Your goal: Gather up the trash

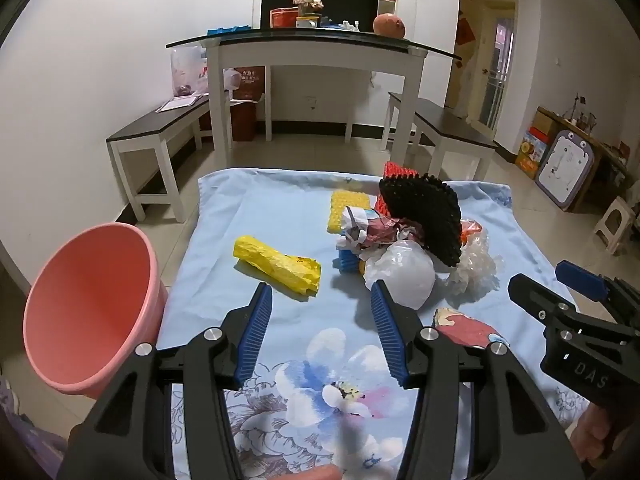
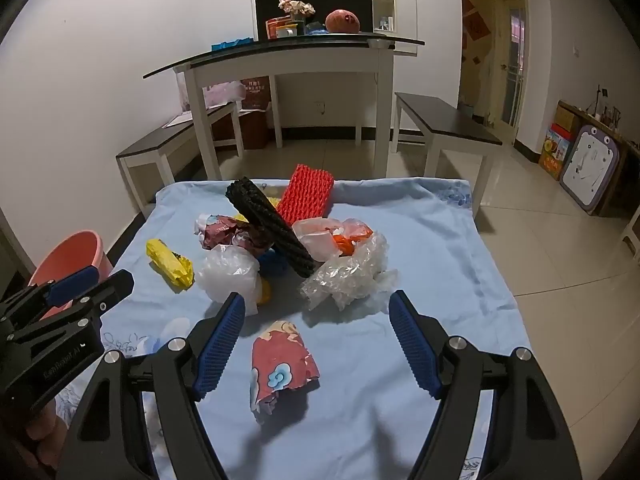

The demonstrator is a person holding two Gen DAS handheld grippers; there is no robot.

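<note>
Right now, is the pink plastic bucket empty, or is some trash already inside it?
Empty, as far as visible: the pink plastic bucket shows only bare inner wall in the left wrist view; its bottom is hidden.

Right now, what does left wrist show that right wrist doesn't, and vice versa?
Left wrist only: the pink bucket's whole open mouth, empty as far as visible, and a yellow foam net beyond the pile.

Right wrist only: the red foam net in full, the crumpled bubble wrap unobstructed, and the red floral wrapper lying between the open right gripper's fingers, untouched.

Both: the blue cloth, yellow bag, black foam net, white bag, and the open, empty left gripper.
</note>
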